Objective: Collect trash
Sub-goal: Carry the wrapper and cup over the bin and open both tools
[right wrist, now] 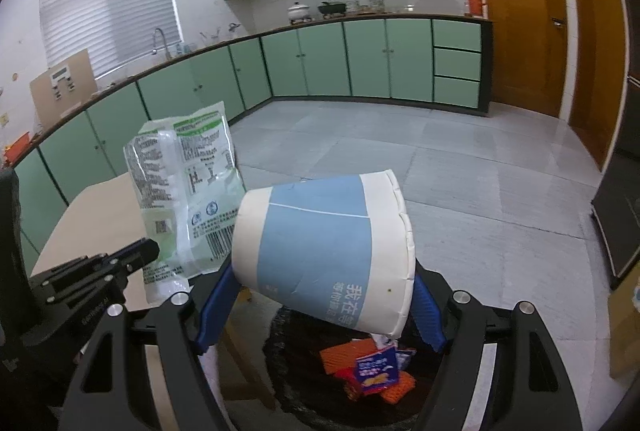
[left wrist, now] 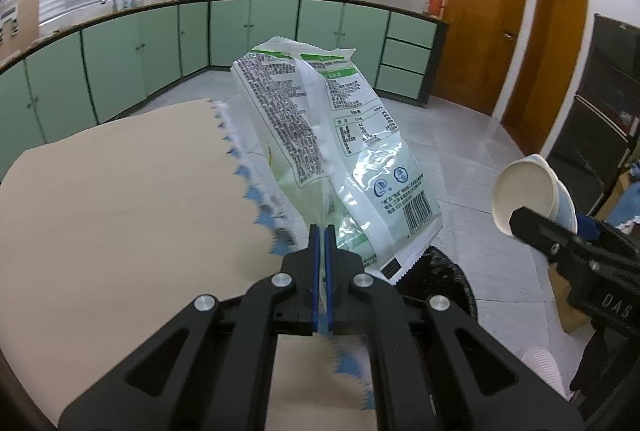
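Left gripper (left wrist: 323,231) is pinched tight on the bag (left wrist: 332,151), which hangs over the table (left wrist: 120,191) edge. Right gripper (right wrist: 320,307) is spread wide around a paper cup (right wrist: 324,251) – pads on both sides – held tipped right above the bin (right wrist: 304,391) with wrappers (right wrist: 372,371) inside.

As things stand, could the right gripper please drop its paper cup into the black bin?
Probably yes: the right gripper holds the paper cup right above the open black bin, with nothing between them.
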Demonstrator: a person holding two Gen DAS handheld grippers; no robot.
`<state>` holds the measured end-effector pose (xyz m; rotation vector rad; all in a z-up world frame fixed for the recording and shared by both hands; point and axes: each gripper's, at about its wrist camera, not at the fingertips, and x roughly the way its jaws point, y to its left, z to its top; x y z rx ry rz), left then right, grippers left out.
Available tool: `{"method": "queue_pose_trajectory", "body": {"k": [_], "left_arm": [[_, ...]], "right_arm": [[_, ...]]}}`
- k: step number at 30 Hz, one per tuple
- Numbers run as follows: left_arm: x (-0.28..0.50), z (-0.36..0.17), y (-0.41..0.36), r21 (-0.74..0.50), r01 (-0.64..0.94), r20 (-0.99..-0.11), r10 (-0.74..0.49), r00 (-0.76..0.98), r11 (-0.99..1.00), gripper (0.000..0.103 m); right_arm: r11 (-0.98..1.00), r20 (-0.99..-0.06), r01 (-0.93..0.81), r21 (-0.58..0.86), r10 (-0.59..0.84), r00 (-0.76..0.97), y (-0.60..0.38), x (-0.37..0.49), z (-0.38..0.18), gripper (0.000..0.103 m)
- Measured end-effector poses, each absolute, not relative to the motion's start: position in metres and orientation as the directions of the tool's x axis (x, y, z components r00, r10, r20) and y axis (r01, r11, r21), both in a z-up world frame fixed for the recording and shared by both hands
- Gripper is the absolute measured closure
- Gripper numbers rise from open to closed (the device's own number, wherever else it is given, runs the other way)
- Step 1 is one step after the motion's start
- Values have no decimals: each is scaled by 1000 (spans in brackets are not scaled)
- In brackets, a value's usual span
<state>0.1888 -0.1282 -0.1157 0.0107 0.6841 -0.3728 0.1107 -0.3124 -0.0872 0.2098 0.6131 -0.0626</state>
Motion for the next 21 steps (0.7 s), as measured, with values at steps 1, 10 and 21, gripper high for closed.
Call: {"method": "queue_pose_trajectory", "body": {"k": [1,10,21], "left_arm": [[188,-116,-134,-112,350,-619,-341,708,930,102],[185,-128,-179,-104,425,-644,-386,661,899,102],[194,-142,-211,-64,466,-673,-383,633,883,101]], "right_arm": [[975,-578,132,177,-6,816,-317,108,-88,28],[961,-597,218,167,-77,799,-354,90,-101,28],[950,-624,256,178,-92,776,-381,91,-122,28]]}}
